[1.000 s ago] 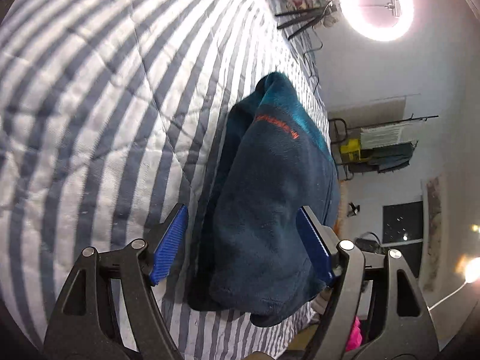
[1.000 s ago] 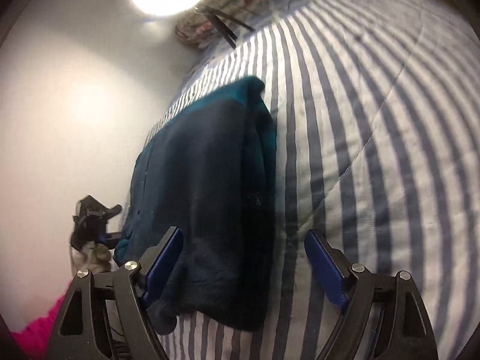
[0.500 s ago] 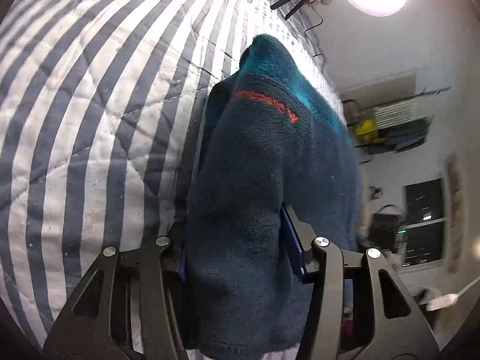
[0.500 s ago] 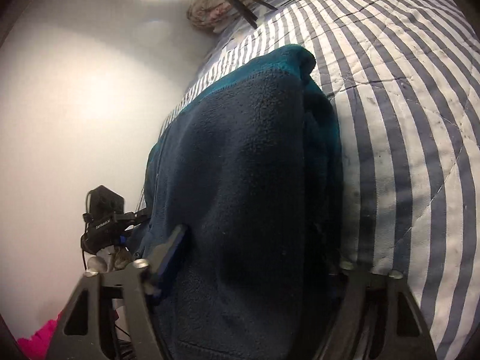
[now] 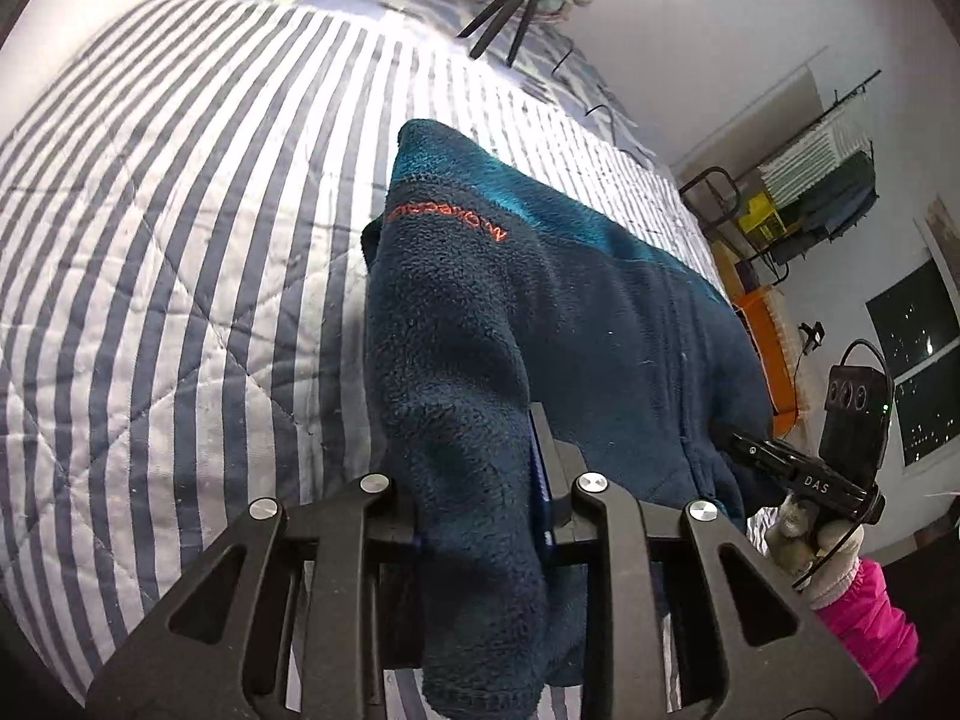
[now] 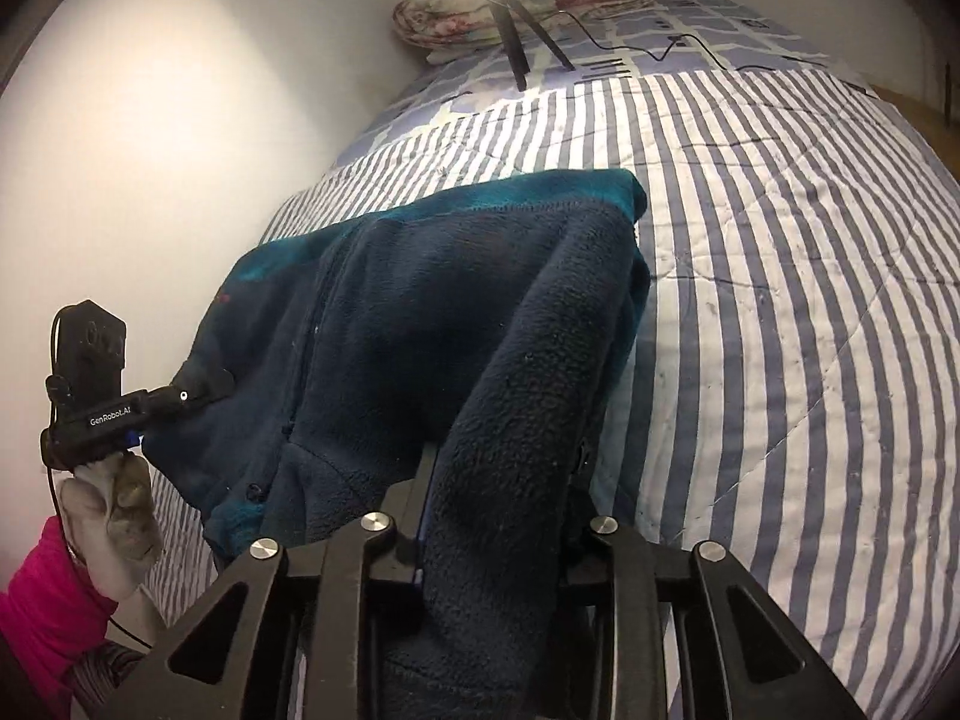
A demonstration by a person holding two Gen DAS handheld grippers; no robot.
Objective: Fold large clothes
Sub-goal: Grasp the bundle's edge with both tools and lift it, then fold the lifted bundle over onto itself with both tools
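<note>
A dark navy fleece jacket (image 5: 600, 312) with a teal band and orange lettering lies across the striped quilt (image 5: 180, 240). Its near edge is raised off the bed. My left gripper (image 5: 477, 480) has a thick fold of that edge between its jaws, which are closing and pinching the fleece. In the right wrist view the same jacket (image 6: 420, 300) hangs from my right gripper (image 6: 498, 480), whose jaws are also closing on a bunched fold. Each gripper shows in the other's view, the right gripper (image 5: 774, 459) and the left gripper (image 6: 204, 387), held by gloved hands with pink sleeves.
The quilt (image 6: 780, 300) stretches wide beyond the jacket. A ring light on a tripod (image 5: 510, 18) and a folded floral blanket (image 6: 528, 6) sit at the bed's far end. A white wall (image 6: 150, 120) runs along one side. A clothes rack (image 5: 822, 180) stands beyond the bed.
Both grippers went from open around the jacket's near edge to closed on it. They rose and rolled, lifting that edge off the quilt.
</note>
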